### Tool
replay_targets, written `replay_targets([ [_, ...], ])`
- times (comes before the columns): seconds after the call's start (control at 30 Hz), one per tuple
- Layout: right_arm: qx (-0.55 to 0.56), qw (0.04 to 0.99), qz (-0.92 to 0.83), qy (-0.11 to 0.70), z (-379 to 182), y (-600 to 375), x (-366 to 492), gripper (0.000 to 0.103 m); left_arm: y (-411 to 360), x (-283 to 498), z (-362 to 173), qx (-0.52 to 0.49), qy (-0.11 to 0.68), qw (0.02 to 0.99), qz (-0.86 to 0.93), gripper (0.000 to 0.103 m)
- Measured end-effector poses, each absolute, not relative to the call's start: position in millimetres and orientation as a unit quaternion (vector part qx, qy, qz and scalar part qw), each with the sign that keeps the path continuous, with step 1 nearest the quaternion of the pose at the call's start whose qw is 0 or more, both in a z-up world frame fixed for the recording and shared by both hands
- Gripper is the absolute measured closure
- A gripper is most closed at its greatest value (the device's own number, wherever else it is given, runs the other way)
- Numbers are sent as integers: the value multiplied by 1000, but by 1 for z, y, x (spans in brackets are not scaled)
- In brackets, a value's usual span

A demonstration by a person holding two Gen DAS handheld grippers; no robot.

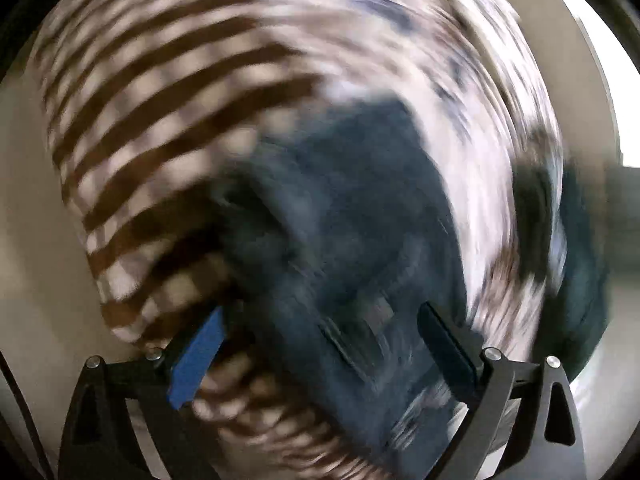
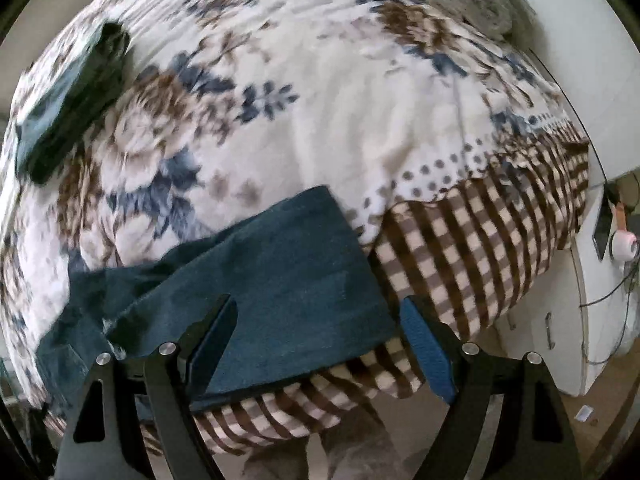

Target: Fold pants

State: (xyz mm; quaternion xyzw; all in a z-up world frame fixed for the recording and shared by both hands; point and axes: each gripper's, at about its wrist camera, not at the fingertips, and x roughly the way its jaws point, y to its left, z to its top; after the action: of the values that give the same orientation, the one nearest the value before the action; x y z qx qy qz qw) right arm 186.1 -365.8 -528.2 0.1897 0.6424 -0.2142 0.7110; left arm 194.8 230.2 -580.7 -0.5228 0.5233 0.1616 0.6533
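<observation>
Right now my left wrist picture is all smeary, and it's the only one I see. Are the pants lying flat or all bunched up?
Observer: The right wrist view shows the dark blue pants lying mostly flat on the flowery blanket, with one end reaching over its checked border.
Operator: Is the other claw holding them?
Observer: No. The right claw is open, with one finger on each side of that end.
Operator: Is anything else on the bed?
Observer: Yes, a dark bundle of cloth lies apart from the pants, far to the left.
</observation>
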Motion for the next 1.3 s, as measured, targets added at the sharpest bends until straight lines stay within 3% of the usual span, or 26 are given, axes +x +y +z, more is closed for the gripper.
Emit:
replay_targets([
  [0.1, 165, 706, -181, 664, -547, -340, 201, 17, 247, 192, -606, -579, 483, 637, 163, 12],
  [0.17, 163, 707, -164, 669, -555, -324, 208, 17, 250, 196, -612, -582, 463, 648, 166, 33],
  [0.27, 157, 708, -138, 674, -566, -297, 221, 17, 238, 201, -597, -561, 450, 675, 165, 53],
  [0.33, 154, 710, -122, 677, -572, -283, 228, 18, 233, 196, -585, -539, 446, 694, 169, 56],
  [0.5, 144, 711, -99, 681, -582, -260, 237, 18, 231, 199, -574, -507, 443, 719, 172, 58],
  [0.57, 151, 708, -92, 684, -587, -257, 238, 18, 237, 205, -589, -522, 451, 704, 169, 40],
  [0.7, 171, 696, -89, 691, -600, -260, 236, 18, 256, 204, -624, -592, 428, 659, 180, 34],
  [0.77, 181, 692, -92, 693, -604, -263, 233, 18, 253, 207, -606, -571, 424, 678, 185, 44],
  [0.83, 190, 690, -93, 693, -607, -267, 230, 17, 244, 206, -580, -533, 422, 711, 181, 68],
  [0.87, 191, 689, -93, 693, -609, -269, 228, 18, 240, 204, -569, -520, 417, 724, 178, 71],
  [1.03, 192, 684, -88, 698, -622, -277, 221, 17, 229, 211, -549, -468, 422, 760, 159, 71],
  [1.2, 197, 684, -82, 698, -627, -280, 218, 18, 255, 229, -599, -498, 438, 729, 170, 54],
  [1.3, 200, 684, -77, 698, -627, -279, 218, 17, 262, 232, -607, -517, 429, 721, 170, 64],
])
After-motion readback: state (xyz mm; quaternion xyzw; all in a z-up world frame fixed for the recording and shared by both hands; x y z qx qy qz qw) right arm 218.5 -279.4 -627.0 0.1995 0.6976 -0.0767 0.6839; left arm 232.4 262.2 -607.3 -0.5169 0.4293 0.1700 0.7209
